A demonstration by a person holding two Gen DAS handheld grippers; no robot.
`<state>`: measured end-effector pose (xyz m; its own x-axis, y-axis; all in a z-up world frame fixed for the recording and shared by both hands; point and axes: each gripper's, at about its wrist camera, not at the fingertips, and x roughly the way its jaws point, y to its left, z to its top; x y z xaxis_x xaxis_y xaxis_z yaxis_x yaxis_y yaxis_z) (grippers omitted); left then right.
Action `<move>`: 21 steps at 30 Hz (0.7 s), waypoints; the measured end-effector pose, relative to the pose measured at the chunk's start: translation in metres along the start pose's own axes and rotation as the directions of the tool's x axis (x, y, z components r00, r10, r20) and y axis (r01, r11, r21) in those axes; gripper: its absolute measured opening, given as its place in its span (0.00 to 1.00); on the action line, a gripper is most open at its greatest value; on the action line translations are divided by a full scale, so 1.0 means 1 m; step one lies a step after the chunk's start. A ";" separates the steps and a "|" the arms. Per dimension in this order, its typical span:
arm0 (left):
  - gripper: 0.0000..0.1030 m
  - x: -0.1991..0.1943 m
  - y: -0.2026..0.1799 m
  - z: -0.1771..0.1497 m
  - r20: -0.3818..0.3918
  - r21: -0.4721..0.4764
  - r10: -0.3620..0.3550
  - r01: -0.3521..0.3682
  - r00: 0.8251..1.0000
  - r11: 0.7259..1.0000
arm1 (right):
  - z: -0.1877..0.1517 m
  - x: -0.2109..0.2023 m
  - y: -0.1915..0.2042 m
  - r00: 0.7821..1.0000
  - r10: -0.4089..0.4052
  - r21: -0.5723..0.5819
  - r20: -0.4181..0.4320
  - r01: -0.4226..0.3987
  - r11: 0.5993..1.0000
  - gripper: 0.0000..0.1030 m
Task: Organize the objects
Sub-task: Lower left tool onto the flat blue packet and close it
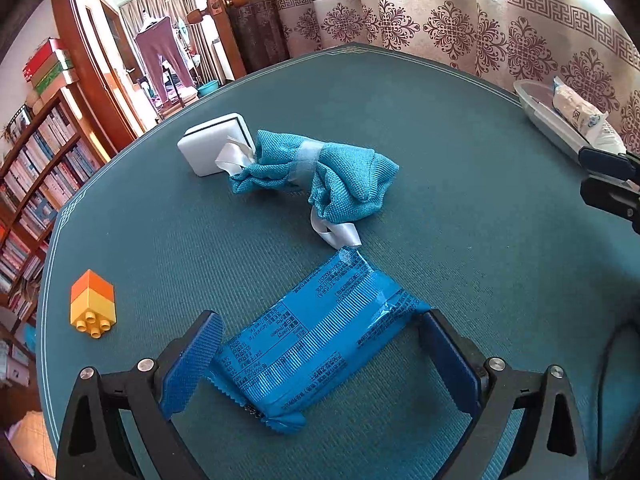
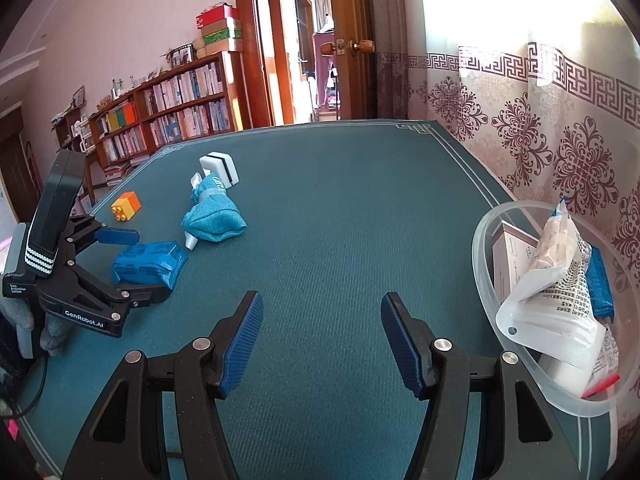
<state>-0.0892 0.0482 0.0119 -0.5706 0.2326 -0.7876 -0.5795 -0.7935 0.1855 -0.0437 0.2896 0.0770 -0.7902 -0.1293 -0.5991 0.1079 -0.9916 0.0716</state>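
A blue snack packet [image 1: 316, 336] lies flat on the teal table between the fingers of my left gripper [image 1: 320, 344]. The jaws stand wide, one on each side of the packet, not pressing it. The packet [image 2: 148, 266] and left gripper [image 2: 132, 264] also show in the right wrist view. Beyond lie a teal cloth pouch [image 1: 320, 172] with white ribbon, a white box [image 1: 212, 144] and an orange-yellow toy brick [image 1: 93, 302]. My right gripper [image 2: 322, 336] is open and empty over bare table, left of a clear plastic bowl [image 2: 486, 248] holding several packets.
The bowl [image 1: 536, 108] sits at the table's far right edge beside patterned curtains. A bookshelf [image 2: 168, 112] and open doorway stand beyond the far edge. A black cable [image 1: 612, 380] lies on the table at the near right.
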 end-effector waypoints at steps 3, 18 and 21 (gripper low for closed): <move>0.99 0.004 0.008 0.003 0.002 -0.043 0.030 -0.030 1.000 0.999 | 0.000 0.001 0.001 1.000 0.002 -0.003 -0.006 -0.002 1.000 0.61; 0.50 -0.002 0.019 -0.002 0.027 -0.201 0.041 -0.035 0.999 0.979 | 0.028 0.017 0.032 0.996 0.087 -0.080 -0.023 -0.088 0.993 0.61; 0.46 -0.004 0.023 -0.004 0.031 -0.231 0.053 -0.045 0.998 0.972 | 0.041 0.031 0.040 0.994 0.102 -0.081 -0.032 -0.105 0.991 0.61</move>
<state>-0.0973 0.0269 0.0171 -0.6187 0.2074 -0.7578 -0.4032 -0.9116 0.0797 -0.0888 0.2452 0.0935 -0.7555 -0.2296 -0.6136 0.2386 -0.9687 0.0687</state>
